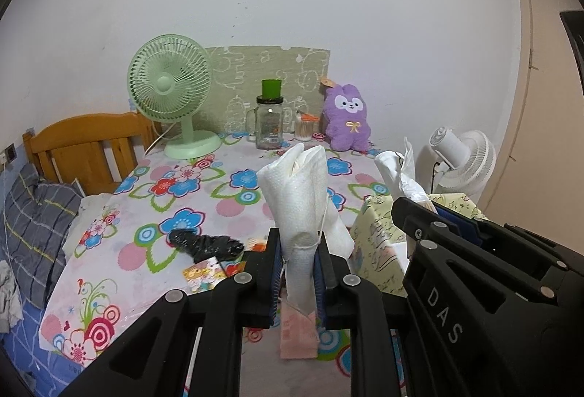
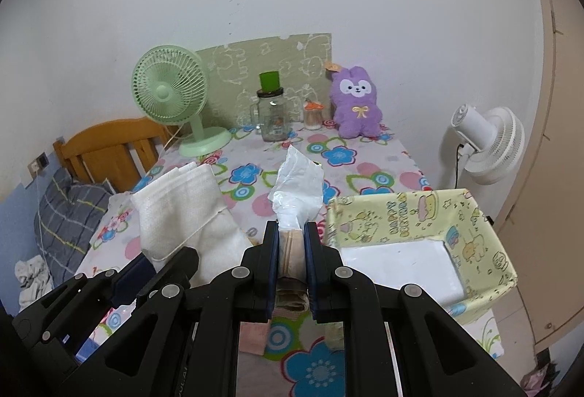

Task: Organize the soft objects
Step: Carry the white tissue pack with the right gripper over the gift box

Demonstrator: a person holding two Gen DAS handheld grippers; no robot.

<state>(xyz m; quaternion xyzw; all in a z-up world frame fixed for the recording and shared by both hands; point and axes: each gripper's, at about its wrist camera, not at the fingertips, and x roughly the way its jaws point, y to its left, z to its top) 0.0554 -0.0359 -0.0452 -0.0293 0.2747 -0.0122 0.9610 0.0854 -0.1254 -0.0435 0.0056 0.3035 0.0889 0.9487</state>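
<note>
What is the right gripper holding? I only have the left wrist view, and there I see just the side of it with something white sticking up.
Observer: The right gripper is shut on a soft pack, white crinkled plastic at the top with a brownish part between the pads.
Operator: Is the yellow box beside it empty?
Observer: The right wrist view looks into the yellow box; only a bare white bottom shows.
Operator: And my white cloth, does it show from there?
Observer: Yes, the white cloth stands at the left of that view, folded in layers, with the left gripper shut on it.
</note>
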